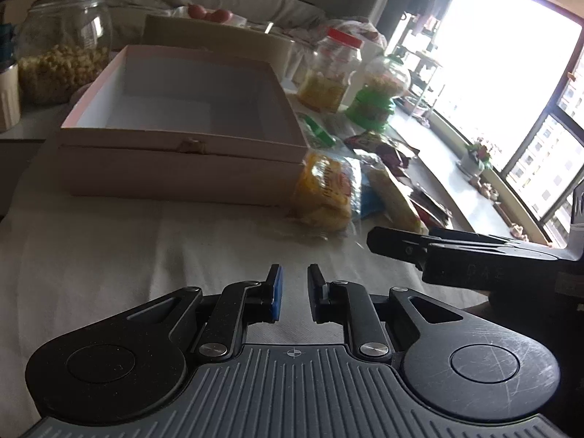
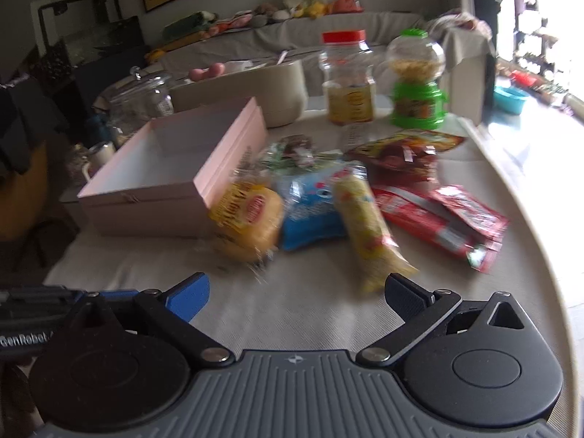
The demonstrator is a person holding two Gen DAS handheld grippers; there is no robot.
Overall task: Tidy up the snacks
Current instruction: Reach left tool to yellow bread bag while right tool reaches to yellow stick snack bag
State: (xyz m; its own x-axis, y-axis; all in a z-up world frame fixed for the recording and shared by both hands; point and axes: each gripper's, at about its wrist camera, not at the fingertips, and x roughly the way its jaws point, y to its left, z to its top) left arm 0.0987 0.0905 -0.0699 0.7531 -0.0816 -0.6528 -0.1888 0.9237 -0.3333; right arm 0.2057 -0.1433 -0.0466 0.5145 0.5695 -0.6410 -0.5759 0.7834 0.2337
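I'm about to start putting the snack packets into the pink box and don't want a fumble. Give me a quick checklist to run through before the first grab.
1. Pink box open and nothing in it: ok.
2. Snack packets within view beside the box, the yellow packet nearest it: ok.
3. Right claw jaws wide and holding nothing: ok.
4. Left claw holding nothing: ok, but its jaws stand only narrowly apart, so not ok for a wide packet.
5. Bare cloth between the claws and the packets, nothing in the way: ok.
6. Whether the packets overlap so that one drags another: cannot tell; the blue packet and long yellow packet lie close together.
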